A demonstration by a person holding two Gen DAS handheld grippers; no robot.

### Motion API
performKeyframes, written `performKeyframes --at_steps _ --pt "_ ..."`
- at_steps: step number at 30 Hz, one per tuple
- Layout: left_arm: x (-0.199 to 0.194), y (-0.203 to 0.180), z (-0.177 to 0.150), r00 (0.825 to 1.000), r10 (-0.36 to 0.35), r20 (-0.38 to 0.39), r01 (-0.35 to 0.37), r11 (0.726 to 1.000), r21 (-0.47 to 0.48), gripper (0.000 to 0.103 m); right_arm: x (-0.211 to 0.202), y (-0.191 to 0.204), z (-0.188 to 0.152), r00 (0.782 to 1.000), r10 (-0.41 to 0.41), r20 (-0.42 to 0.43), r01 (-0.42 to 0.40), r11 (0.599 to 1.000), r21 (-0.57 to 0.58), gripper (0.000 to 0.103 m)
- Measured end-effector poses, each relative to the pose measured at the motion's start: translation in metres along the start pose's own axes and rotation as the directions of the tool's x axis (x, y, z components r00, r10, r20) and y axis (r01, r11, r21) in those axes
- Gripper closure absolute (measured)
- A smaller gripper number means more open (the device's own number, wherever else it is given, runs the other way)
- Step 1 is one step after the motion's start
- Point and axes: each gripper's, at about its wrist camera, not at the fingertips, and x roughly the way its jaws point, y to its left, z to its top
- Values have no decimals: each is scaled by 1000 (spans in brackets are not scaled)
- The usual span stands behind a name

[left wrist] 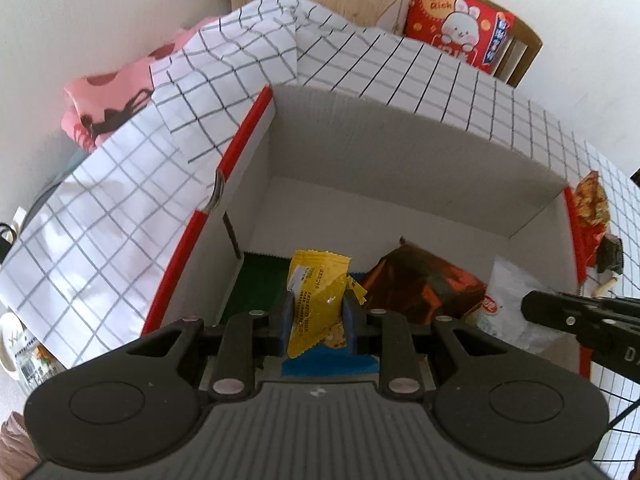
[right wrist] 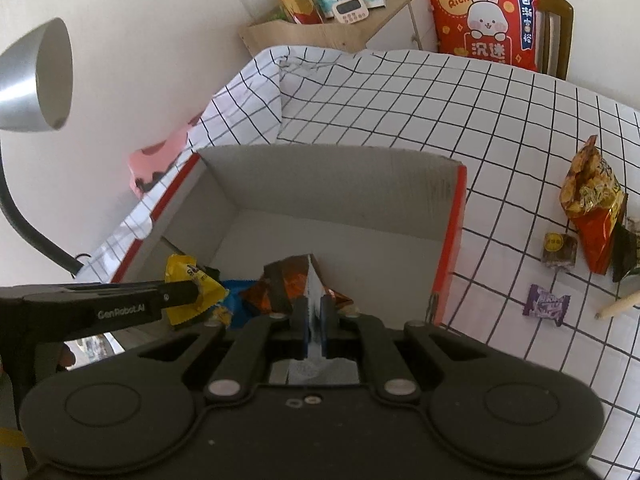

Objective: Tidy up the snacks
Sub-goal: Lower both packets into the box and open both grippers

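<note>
My left gripper (left wrist: 318,312) is shut on a yellow snack packet (left wrist: 318,284), held upright just over the open white box with red rims (left wrist: 400,152). In the right wrist view the same packet (right wrist: 188,276) hangs at the left gripper's tip (right wrist: 196,292), over the box's left side. My right gripper (right wrist: 315,312) is shut on a thin white packet (right wrist: 314,292), seen edge-on over the box (right wrist: 336,184). In the left wrist view that white packet (left wrist: 508,300) shows at the right gripper's tip (left wrist: 530,304). A brown-orange packet (left wrist: 424,284), a green one (left wrist: 256,280) and a blue one (left wrist: 328,362) lie inside.
On the checked cloth (right wrist: 500,128) right of the box lie an orange chips bag (right wrist: 592,200), a small brown square snack (right wrist: 560,250), a purple candy (right wrist: 546,304), a dark packet (right wrist: 626,252) and a stick (right wrist: 620,304). A lamp (right wrist: 36,80) stands left; a red cushion (right wrist: 488,20) sits behind.
</note>
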Motion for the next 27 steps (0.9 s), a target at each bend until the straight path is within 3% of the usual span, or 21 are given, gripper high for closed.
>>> performKeyframes --at_steps 14,19,27 --pt "11 -3 -6 1000 5 -30 -6 1000 -14 77 1 -2 0 999 -39 4 39 999 -10 82" --pt "3 3 -6 1000 -1 2 1 999 -44 60 -6 -1 0 999 -40 20 40 999 -9 74" --pt "-25 -1 -12 998 -26 65 30 998 -57 57 -28 -1 -3 999 -6 48 7 1000 -8 66"
